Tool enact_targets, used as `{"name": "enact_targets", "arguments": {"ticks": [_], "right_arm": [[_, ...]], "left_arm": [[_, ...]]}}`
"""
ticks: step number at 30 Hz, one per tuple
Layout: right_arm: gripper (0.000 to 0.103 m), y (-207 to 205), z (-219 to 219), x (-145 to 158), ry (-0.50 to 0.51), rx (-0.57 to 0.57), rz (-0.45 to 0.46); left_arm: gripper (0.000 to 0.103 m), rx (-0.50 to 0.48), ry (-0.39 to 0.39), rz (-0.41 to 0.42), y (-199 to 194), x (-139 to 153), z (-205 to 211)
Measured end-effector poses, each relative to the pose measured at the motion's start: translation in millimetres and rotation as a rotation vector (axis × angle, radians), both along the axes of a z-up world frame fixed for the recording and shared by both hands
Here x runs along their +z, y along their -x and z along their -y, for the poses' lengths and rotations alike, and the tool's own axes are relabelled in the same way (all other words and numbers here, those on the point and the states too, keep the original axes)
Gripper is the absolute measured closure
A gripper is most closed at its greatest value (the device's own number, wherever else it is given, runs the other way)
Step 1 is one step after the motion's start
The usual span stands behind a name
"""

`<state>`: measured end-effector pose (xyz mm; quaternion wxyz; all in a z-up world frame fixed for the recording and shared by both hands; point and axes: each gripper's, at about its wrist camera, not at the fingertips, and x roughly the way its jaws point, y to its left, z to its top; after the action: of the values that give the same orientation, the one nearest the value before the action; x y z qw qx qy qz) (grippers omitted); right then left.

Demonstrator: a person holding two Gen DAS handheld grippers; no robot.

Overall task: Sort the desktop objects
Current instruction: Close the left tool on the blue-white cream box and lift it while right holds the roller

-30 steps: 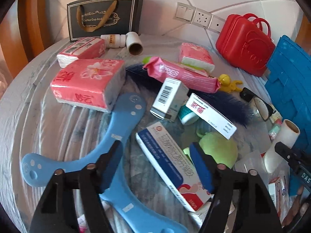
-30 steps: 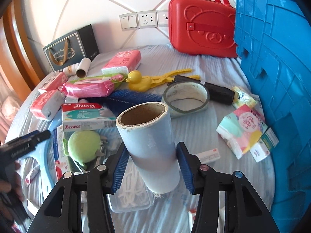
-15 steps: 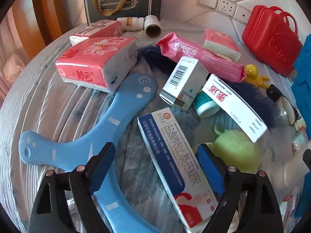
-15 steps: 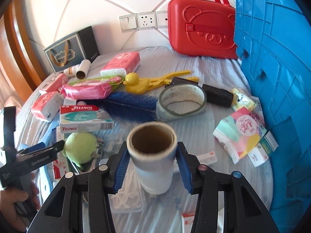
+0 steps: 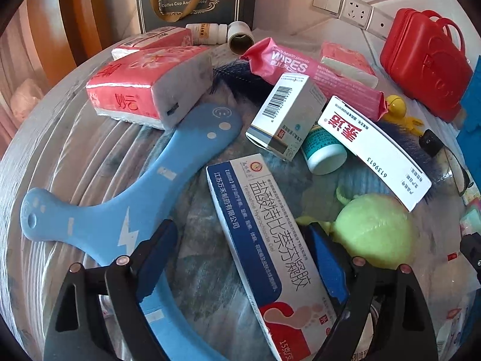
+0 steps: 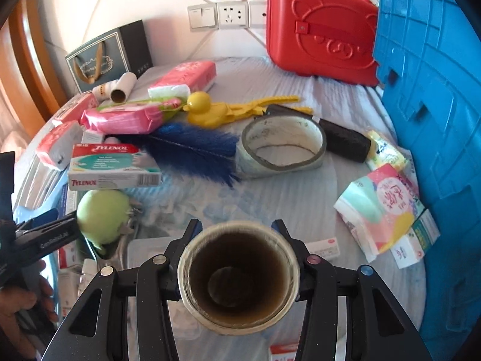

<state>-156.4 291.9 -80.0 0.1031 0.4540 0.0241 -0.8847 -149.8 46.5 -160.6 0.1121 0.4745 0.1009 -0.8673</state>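
In the left wrist view my left gripper (image 5: 240,246) stands open, its blue pads on either side of a long blue-and-white ointment box (image 5: 264,246) that lies on the table; neither pad touches it. A blue boomerang-shaped plastic piece (image 5: 135,204) lies under the left finger, and a green ball toy (image 5: 372,231) sits just past the right finger. In the right wrist view my right gripper (image 6: 237,231) is shut on a pale cardboard roll (image 6: 239,276), held upright so I look down into its dark hollow core.
Cluttered table: pink tissue packs (image 5: 147,87), a wipes pack (image 5: 300,69), small medicine boxes (image 5: 285,114), a Tylenol box (image 6: 111,165), a blue feather duster (image 6: 195,147), a yellow duck clamp (image 6: 216,108), a tape ring (image 6: 282,147). A red case (image 6: 321,30) and a blue crate (image 6: 430,120) stand right.
My left gripper has widened and sunk closer over the ointment box. The right gripper has tipped the roll up and drawn it nearer, so its open end now faces the camera.
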Motion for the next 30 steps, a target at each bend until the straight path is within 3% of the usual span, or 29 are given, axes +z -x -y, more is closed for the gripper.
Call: {"name": "enact_targets", "arguments": {"ticks": [2, 12, 15, 16, 19, 20, 25, 30], "right_arm": [[0.055, -6, -8, 2, 0.054, -0.017, -0.003], [0.048, -28, -32, -9, 0.132, -0.068, 0.022], [0.052, -39, -35, -8, 0.15, -0.057, 0.017], [0.055, -43, -34, -8, 0.149, -0.039, 0.012], [0.058, -53, -27, -6, 0.151, -0.007, 0.018], [0.058, -58, -27, -6, 0.154, -0.004, 0.014], [0.059, -73, -27, -7, 0.165, -0.017, 0.018], [0.059, -88, -23, 15, 0.164, -0.036, -0.043]], "left_arm": [[0.014, -0.002, 0.014, -0.003, 2, -1, 0], [0.014, 0.015, 0.017, -0.029, 0, -2, -1], [0.015, 0.011, 0.019, -0.038, -1, -2, -1], [0.018, 0.007, 0.018, -0.045, -2, -2, -1], [0.046, -0.01, 0.023, -0.06, -4, 1, -1], [0.05, -0.01, 0.017, -0.064, -5, 2, 0], [0.056, -0.037, -0.022, -0.065, -8, 4, 6], [0.06, -0.08, -0.063, -0.061, -10, 7, 8]]}}
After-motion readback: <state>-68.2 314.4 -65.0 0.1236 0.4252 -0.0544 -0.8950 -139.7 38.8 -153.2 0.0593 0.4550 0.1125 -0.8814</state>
